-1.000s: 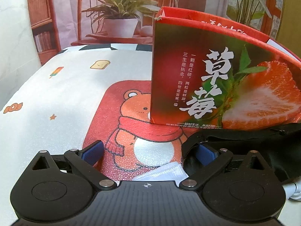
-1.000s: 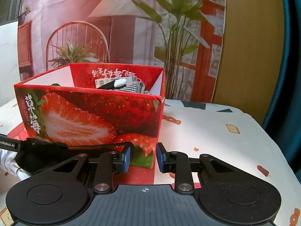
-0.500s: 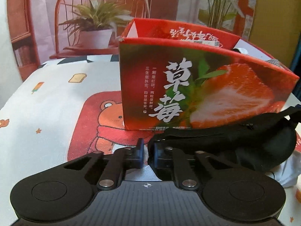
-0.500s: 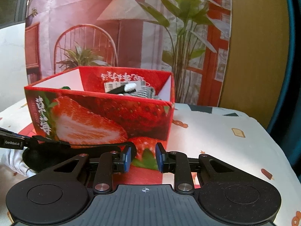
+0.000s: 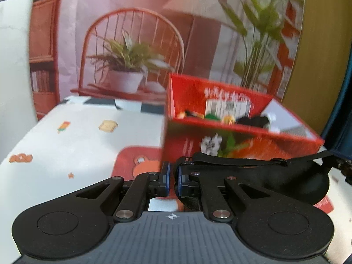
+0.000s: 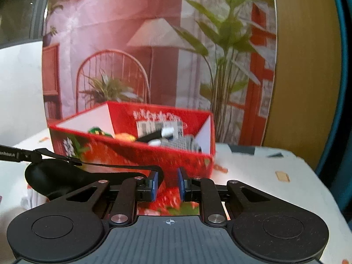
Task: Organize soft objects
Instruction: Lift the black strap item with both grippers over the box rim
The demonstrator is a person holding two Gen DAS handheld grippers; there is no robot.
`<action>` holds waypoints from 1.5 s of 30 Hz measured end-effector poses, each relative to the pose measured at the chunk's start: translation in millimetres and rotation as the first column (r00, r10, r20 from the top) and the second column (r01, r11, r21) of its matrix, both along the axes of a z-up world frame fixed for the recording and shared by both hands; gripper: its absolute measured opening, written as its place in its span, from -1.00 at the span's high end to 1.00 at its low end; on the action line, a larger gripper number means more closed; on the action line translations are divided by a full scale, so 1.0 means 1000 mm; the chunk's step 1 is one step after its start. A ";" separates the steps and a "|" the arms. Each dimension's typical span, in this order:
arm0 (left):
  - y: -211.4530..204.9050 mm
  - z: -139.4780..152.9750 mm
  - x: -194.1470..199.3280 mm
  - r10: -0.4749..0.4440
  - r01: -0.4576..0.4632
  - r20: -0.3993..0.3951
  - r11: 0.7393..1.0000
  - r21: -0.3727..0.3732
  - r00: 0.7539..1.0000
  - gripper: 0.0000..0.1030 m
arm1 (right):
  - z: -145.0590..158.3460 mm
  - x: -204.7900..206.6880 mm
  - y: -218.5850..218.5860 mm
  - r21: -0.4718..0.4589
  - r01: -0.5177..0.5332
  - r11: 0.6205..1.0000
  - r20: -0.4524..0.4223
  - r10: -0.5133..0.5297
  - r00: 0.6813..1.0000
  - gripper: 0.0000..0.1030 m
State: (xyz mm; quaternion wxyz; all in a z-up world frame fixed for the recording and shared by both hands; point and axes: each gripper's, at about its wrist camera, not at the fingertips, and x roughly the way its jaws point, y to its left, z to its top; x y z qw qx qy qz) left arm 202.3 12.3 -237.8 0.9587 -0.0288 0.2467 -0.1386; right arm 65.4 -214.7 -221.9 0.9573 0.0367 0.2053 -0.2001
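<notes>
**Black Sleep Mask Heading for the Strawberry Box**

Two handheld grippers are carrying a black padded fabric sleep mask (image 5: 303, 176) in front of the red cardboard strawberry-print box (image 5: 242, 136), apparently to drop it in with the soft items already inside. The left gripper (image 5: 172, 179) is pinching the mask's strap end. The right gripper (image 6: 167, 183) is closing, its blue pads apart around bare air, the mask's strap running past the outer side of its left finger, seemingly to keep the floppy mask spread while it clears the box's near wall.
</notes>
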 end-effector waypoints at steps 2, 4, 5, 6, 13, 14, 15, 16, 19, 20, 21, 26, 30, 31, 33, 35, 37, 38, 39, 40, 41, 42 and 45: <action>0.003 0.013 0.001 0.000 0.000 0.029 1.000 -0.012 1.000 0.84 | 0.010 0.000 0.001 -0.021 -0.009 1.000 0.023 0.010 1.000 0.67; 0.003 0.026 0.000 0.000 0.001 0.059 1.000 -0.022 0.998 0.84 | 0.021 0.003 0.000 -0.036 -0.017 0.999 0.040 0.019 0.999 0.67; 0.003 0.032 0.000 0.000 0.002 0.074 1.000 -0.025 0.997 0.84 | 0.027 0.004 -0.002 -0.043 -0.020 0.999 0.051 0.022 0.998 0.67; 0.002 0.039 0.000 -0.001 0.003 0.090 1.000 -0.028 0.996 0.84 | 0.032 0.005 -0.003 -0.050 -0.021 0.999 0.060 0.024 0.998 0.67; -0.009 0.076 0.010 -0.020 0.024 0.169 1.000 -0.020 0.985 0.84 | 0.060 0.025 -0.024 -0.070 -0.019 0.997 0.093 0.026 0.995 0.67; -0.011 0.080 0.014 -0.022 0.026 0.172 0.999 -0.022 0.985 0.84 | 0.062 0.028 -0.028 -0.070 -0.017 0.997 0.097 0.024 0.995 0.67; -0.013 0.083 0.019 -0.024 0.028 0.176 0.999 -0.022 0.984 0.84 | 0.065 0.033 -0.032 -0.071 -0.016 0.997 0.099 0.023 0.995 0.67; -0.016 0.087 0.023 -0.028 0.032 0.177 0.999 -0.018 0.984 0.84 | 0.067 0.038 -0.035 -0.073 -0.015 0.997 0.098 0.022 0.995 0.67; -0.023 0.092 0.036 -0.030 0.031 0.182 0.999 -0.005 0.983 0.84 | 0.072 0.053 -0.047 -0.074 -0.011 0.997 0.090 0.018 0.996 0.67; -0.026 0.094 0.043 -0.028 0.030 0.179 1.000 -0.005 0.983 0.84 | 0.072 0.059 -0.051 -0.074 -0.009 0.997 0.086 0.015 0.996 0.67; -0.028 0.095 0.050 -0.026 0.027 0.176 1.000 -0.004 0.984 0.84 | 0.073 0.064 -0.054 -0.075 -0.008 0.997 0.081 0.014 0.997 0.67; -0.038 0.096 0.081 -0.020 0.019 0.156 1.000 0.006 0.988 0.84 | 0.072 0.095 -0.074 -0.090 -0.006 0.996 0.042 0.010 0.999 0.67; -0.047 0.093 0.106 -0.028 0.026 0.129 1.000 0.016 0.991 0.84 | 0.068 0.123 -0.093 -0.093 -0.003 0.996 0.001 0.003 1.000 0.67; -0.049 0.092 0.112 -0.029 0.027 0.120 0.999 0.018 0.992 0.84 | 0.066 0.128 -0.096 -0.091 -0.002 0.996 -0.009 0.001 1.000 0.67; -0.053 0.090 0.125 -0.028 0.026 0.102 0.999 0.019 0.994 0.84 | 0.062 0.141 -0.106 -0.088 0.002 0.996 -0.032 -0.005 0.999 0.67; -0.054 0.086 0.135 -0.027 0.025 0.084 1.000 0.015 0.996 0.84 | 0.059 0.152 -0.114 -0.087 0.004 0.996 -0.054 -0.009 0.998 0.67; -0.056 0.084 0.145 -0.025 0.024 0.066 0.999 0.021 0.997 0.84 | 0.056 0.160 -0.119 -0.085 0.003 0.996 -0.074 -0.010 0.997 0.67; -0.057 0.083 0.149 -0.025 0.024 0.060 0.999 0.026 0.998 0.84 | 0.054 0.165 -0.123 -0.085 0.004 0.996 -0.086 -0.011 0.996 0.67; -0.058 0.081 0.154 -0.028 0.026 0.051 0.999 0.032 0.998 0.84 | 0.052 0.169 -0.125 -0.083 0.003 0.997 -0.099 -0.011 0.995 0.66; -0.059 0.080 0.157 -0.032 0.031 0.042 0.999 0.036 0.999 0.84 | 0.051 0.171 -0.128 -0.082 0.002 0.997 -0.110 -0.011 0.994 0.66; -0.061 0.078 0.161 -0.036 0.034 0.032 0.999 0.040 0.999 0.83 | 0.048 0.175 -0.130 -0.083 0.002 0.997 -0.123 -0.013 0.992 0.66; -0.062 0.076 0.163 -0.043 0.042 0.021 0.998 0.045 0.999 0.83 | 0.045 0.177 -0.132 -0.081 0.001 0.997 -0.137 -0.012 0.991 0.66; -0.068 0.070 0.168 -0.068 0.069 -0.017 0.995 0.065 0.998 0.73 | 0.037 0.184 -0.136 -0.075 -0.010 0.997 -0.186 -0.004 0.983 0.55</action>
